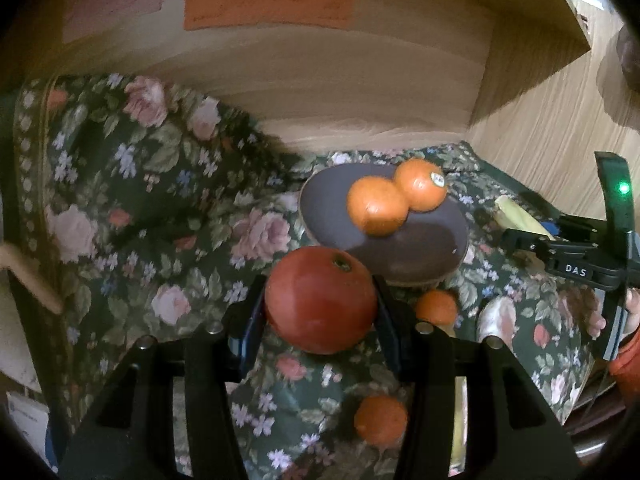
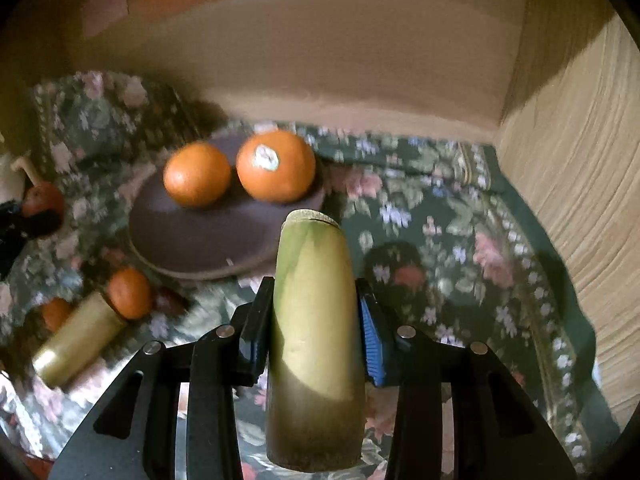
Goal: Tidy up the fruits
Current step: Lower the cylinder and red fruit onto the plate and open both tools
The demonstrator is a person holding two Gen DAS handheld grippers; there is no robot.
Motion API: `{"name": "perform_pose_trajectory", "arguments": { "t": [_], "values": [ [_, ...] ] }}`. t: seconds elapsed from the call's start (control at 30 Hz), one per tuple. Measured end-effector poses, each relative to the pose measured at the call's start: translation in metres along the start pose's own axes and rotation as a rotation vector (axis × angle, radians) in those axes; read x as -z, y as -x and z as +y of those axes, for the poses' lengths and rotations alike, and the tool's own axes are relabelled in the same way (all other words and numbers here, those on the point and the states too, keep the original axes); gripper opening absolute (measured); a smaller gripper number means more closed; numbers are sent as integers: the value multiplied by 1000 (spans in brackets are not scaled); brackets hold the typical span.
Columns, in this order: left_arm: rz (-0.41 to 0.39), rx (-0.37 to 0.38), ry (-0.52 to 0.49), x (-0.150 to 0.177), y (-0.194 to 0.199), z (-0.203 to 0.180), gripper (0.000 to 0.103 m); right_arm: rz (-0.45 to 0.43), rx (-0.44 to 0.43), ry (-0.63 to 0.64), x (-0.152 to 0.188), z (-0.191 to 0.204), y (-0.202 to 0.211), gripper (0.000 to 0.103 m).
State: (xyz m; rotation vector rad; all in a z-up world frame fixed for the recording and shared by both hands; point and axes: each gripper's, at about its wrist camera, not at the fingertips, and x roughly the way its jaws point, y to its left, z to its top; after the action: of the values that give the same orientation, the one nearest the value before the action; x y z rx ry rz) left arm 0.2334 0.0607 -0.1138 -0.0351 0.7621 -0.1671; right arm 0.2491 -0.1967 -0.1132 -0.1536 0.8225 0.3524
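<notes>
Two oranges (image 1: 378, 205) sit touching each other on a dark plate (image 1: 332, 204) — the farther one (image 2: 276, 166) has a sticker. The left tongs (image 1: 320, 304) are clamped on a red fruit (image 1: 320, 298), held just in front of the plate. The right tongs (image 2: 314, 316) grip a yellow-green banana piece (image 2: 314, 320). Two small oranges (image 1: 380, 420) and another banana piece (image 2: 78, 338) lie on the floral-clothed surface (image 1: 160, 220) near the plate.

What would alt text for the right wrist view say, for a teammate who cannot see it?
The right gripper grips a yellow-green banana piece between its fingers, pointing toward a dark plate holding two oranges. At left, on the floral cloth, lie two smaller oranges and another banana piece.
</notes>
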Motion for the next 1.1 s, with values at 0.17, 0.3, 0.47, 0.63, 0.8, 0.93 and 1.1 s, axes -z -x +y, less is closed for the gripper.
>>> {"name": "perform_pose_trajectory", "arguments": {
  "t": [0.17, 0.3, 0.47, 0.63, 0.8, 0.93, 1.1],
  "values": [
    [-18, 13, -12, -17, -3, -6, 50, -51, -31, 15, -21, 10, 6, 36],
    [-33, 21, -19, -32, -7, -9, 50, -82, -52, 28, -36, 18, 6, 36],
    [-39, 15, -28, -46, -15, -12, 50, -100, -73, 39, -51, 25, -1, 36],
    [-23, 17, -34, -54, -32, -11, 50, -95, -91, 40, -62, 27, -17, 36],
    [19, 7, -30, -58, -54, -8, 50, -70, -110, 32, -70, 27, -36, 36],
    [55, -7, -23, -62, -74, -3, 50, -54, -115, 33, -76, 29, -49, 36],
    [96, 13, 8, -67, -96, 3, 50, -42, -124, 29, -84, 32, -62, 36]
  ]
}}
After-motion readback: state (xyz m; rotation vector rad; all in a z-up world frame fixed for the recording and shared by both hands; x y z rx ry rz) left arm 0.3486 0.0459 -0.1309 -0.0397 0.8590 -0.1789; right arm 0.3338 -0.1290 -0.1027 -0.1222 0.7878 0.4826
